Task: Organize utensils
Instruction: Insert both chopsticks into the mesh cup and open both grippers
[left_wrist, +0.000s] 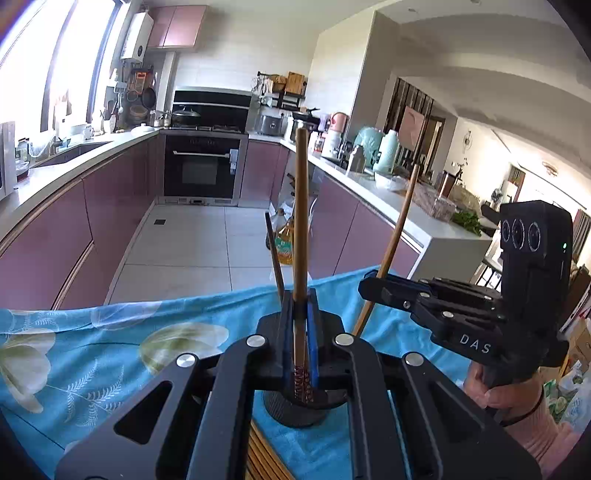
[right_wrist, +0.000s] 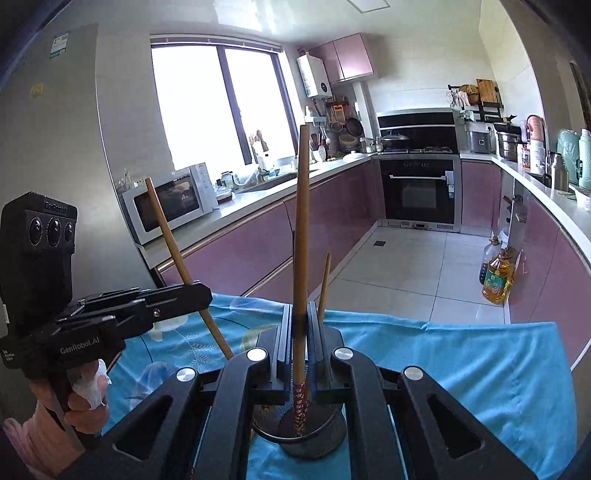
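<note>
- The left gripper (left_wrist: 300, 306) is closed tight on one brown chopstick (left_wrist: 301, 221).
- That chopstick stands almost straight up between the blue pads (left_wrist: 313, 343). Its low end has a red pattern.
- The red end hangs over a round black holder (left_wrist: 295, 410) that sits on the blue flower cloth (left_wrist: 92, 354).
- A darker stick (left_wrist: 274, 254) pokes up just left of the left gripper. I cannot tell what its low end rests in.
- The right gripper (right_wrist: 300, 314) is also closed tight on another chopstick (right_wrist: 301, 229).
- This one also stands almost straight up, and its red patterned end dips into the black mesh cup (right_wrist: 301, 439) below.
- A thin stick (right_wrist: 324, 284) leans up just right of the right gripper's fingers.
- From the left camera, the right gripper (left_wrist: 371, 284) is off to the right, with its chopstick (left_wrist: 395, 236) tilting up.
- A hand (left_wrist: 487, 387) with a pink sleeve holds its handle.
- From the right camera, the left gripper (right_wrist: 199, 291) is off to the left, with its chopstick (right_wrist: 177, 254) leaning.
- A hand (right_wrist: 74, 398) holds that handle too.
- More brown sticks (left_wrist: 262, 458) lie flat on the cloth near the bottom of the left camera view.
</note>
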